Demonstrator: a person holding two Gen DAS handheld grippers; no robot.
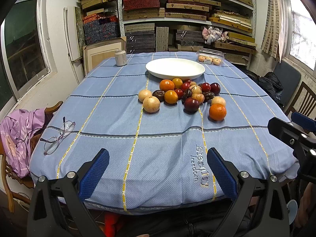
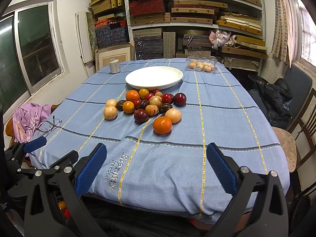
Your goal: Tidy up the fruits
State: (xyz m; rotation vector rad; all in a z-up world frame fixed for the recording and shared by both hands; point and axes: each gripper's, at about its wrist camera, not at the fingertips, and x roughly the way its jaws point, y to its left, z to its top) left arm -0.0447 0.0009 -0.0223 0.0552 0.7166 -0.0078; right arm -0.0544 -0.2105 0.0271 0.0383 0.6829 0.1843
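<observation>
The left tongs [image 1: 158,174] and the right tongs [image 2: 157,169] both hang over the near edge of the desk, which is covered by a blue checked cloth [image 1: 110,106]. Both are spread wide apart with nothing between their blue pads. They are well back from the fruit, so nothing has been picked up yet.

The fruit sits in a loose pile of small round fruits [image 1: 183,94] in the middle of the desk. There are orange ones, dark red ones and pale tan ones, all mixed together. The big orange tangerine [image 2: 162,125] is at the near side of the pile, a little apart from most of the others. It looks like an easy one to take first.

Just behind the pile is a wide white empty bowl [image 1: 175,68]. It is probably there so the fruit can go into it. A clear plastic box of pale fruit [image 2: 201,64] stands farther back, beside the bowl.
</observation>
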